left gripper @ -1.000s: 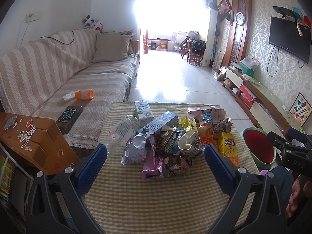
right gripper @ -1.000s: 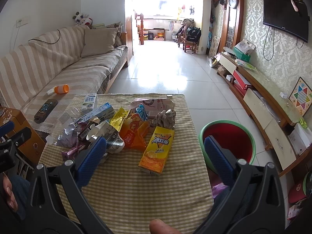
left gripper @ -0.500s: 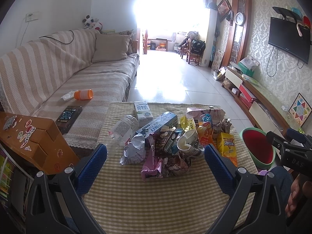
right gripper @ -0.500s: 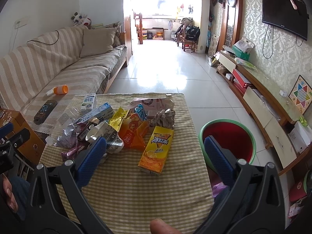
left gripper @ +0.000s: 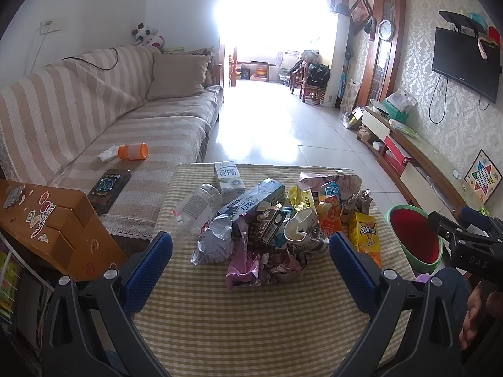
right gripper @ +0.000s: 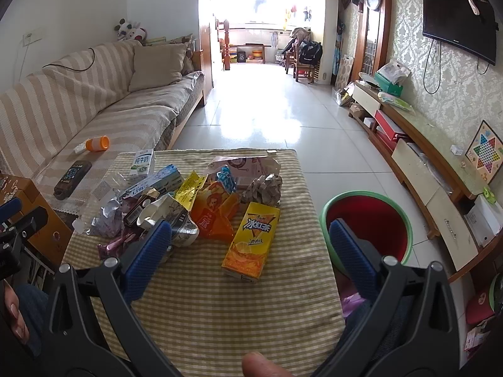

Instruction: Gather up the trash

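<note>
A heap of trash lies on the checked tablecloth [left gripper: 251, 330]: a yellow drink carton [right gripper: 251, 242] [left gripper: 366, 235], an orange snack bag [right gripper: 217, 213], a crushed paper cup [left gripper: 301, 229], a milk carton [left gripper: 229, 177], a clear plastic bottle [left gripper: 196, 204], a pink wrapper [left gripper: 245, 264] and crumpled paper [right gripper: 264, 188]. A red bin with a green rim [right gripper: 367, 223] [left gripper: 415, 238] stands on the floor right of the table. My left gripper [left gripper: 251, 251] hovers open before the heap. My right gripper [right gripper: 250, 245] is open above the yellow carton, holding nothing.
A striped sofa [left gripper: 94, 119] runs along the left, with an orange cup [left gripper: 133, 150] and a dark box [left gripper: 108, 182] on it. A wooden cabinet [left gripper: 56, 226] stands at the table's left corner. A low TV bench [right gripper: 424, 157] lines the right wall. A person's fingertip [right gripper: 267, 364] shows at the bottom.
Both views have shifted only very slightly; the trash and both open grippers stand as before.
</note>
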Motion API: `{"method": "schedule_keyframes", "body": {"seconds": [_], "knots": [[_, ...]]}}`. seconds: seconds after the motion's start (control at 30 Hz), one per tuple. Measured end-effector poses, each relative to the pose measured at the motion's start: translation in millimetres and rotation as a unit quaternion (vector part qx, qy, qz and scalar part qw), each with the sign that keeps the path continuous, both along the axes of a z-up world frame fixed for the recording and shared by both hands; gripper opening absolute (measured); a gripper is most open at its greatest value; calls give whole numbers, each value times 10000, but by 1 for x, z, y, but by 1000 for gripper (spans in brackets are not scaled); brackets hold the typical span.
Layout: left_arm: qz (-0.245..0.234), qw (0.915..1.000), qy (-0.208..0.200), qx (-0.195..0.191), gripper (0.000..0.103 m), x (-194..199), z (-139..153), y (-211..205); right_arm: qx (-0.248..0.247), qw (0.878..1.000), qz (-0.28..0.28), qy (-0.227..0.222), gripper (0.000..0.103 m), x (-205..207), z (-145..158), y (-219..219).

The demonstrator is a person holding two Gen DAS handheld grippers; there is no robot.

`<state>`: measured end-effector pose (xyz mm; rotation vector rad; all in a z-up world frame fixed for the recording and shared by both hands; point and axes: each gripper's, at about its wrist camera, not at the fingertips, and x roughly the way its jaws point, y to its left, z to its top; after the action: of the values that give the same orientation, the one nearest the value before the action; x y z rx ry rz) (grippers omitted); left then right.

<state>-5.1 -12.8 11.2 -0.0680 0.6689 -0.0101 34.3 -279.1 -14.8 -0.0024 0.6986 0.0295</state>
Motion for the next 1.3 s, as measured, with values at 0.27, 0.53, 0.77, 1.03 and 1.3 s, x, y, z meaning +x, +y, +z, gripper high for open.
{"method": "schedule_keyframes", "body": {"seconds": [0.27, 0.53, 0.77, 1.03, 1.3], "knots": [[4, 9999, 101, -20, 95, 4, -16, 5, -19, 9999, 10, 99, 100, 2, -7, 0], [0, 9985, 540, -44, 95, 14, -50, 12, 409, 9979, 43, 505, 100, 19, -36, -11], [-140, 9936, 1120, -31, 95, 37, -89, 11, 743, 9910, -7, 1112, 100, 50, -75, -20], [-294, 9856, 1661, 121, 95, 66, -128, 11, 733, 9832, -66, 1670, 100, 85, -117, -17], [-436, 9822, 1766, 467, 87, 86, -148, 8, 720, 9789, -136, 1910, 100, 109, -140, -16]]}}
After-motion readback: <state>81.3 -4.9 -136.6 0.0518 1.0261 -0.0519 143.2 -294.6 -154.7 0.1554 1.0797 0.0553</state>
